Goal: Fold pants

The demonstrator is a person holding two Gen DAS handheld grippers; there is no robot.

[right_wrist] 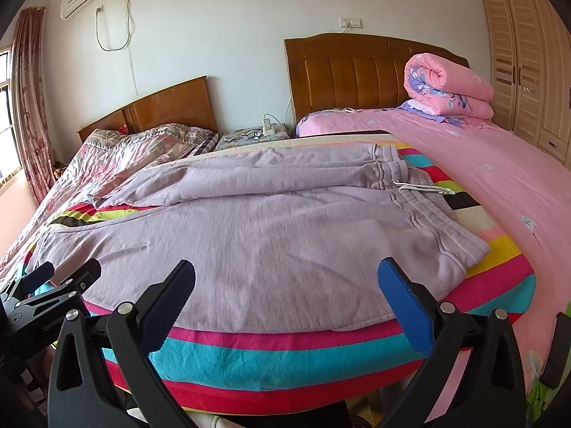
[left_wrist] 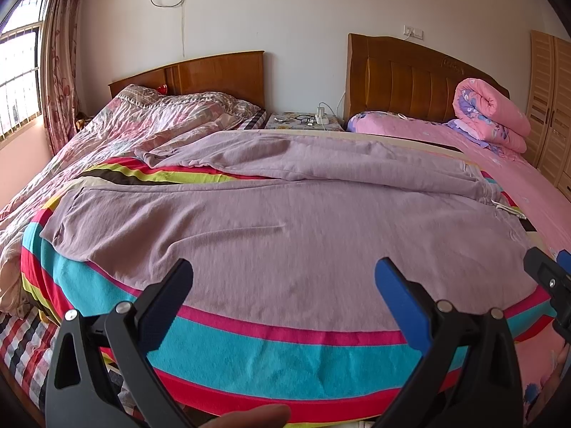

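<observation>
Here lilac pants (right_wrist: 249,235) lie spread, slightly wrinkled, on a striped blanket (right_wrist: 285,360).

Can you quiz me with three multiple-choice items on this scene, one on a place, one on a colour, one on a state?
1. Where does the pants' waistband lie?
A. toward the pink bed
B. toward the window
C. hanging off the near edge

2. What colour are the pants?
A. navy
B. lilac
C. green

3. How do both grippers stand?
A. shut on the pants
B. shut, holding nothing
C. open, holding nothing

Key:
1 A, the waistband and its drawstring end beside the pink bed.
2 B, the fabric is pale purple in both views.
3 C, the left gripper and the right gripper have spread fingers with nothing between them.
</observation>
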